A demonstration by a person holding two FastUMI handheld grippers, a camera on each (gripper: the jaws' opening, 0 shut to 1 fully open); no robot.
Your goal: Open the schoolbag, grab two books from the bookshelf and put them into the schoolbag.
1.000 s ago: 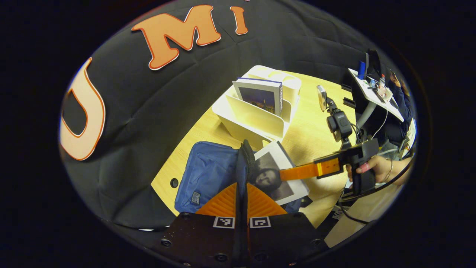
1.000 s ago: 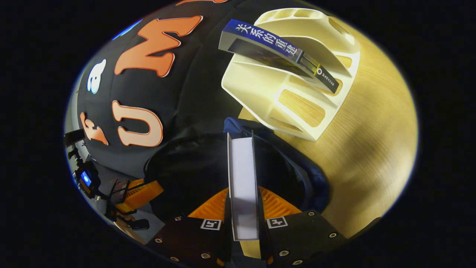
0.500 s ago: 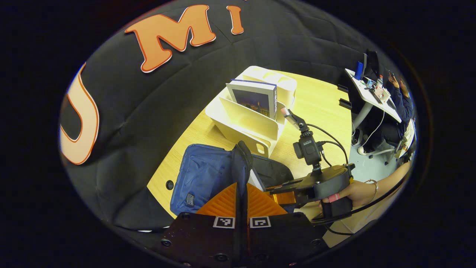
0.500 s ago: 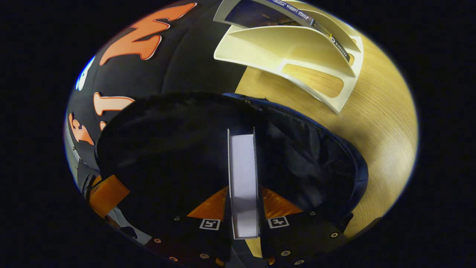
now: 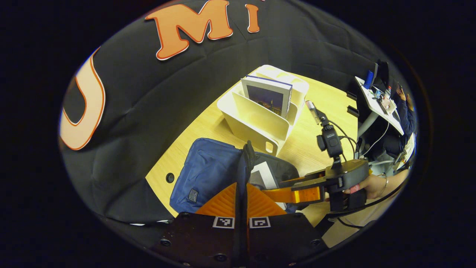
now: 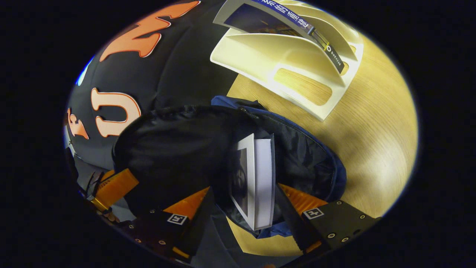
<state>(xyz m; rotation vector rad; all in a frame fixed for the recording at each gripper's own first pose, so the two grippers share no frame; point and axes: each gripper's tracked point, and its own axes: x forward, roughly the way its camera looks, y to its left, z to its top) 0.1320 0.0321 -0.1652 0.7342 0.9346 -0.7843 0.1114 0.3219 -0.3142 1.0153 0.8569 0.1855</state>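
A white-edged book [image 6: 258, 182] is seen standing on edge inside the open blue schoolbag [image 5: 208, 173], whose black lining is exposed.

The right gripper [image 6: 245, 208] is spread wide with the book loose between its fingers. The left gripper [image 5: 241, 190] is closed on the schoolbag's zippered rim. A second book [image 5: 268, 96] with a dark blue spine is kept in the cream bookshelf [image 5: 256, 121] behind the schoolbag on the pale wooden table [image 6: 372, 141]. A desk, probably cluttered, is glimpsed beyond.
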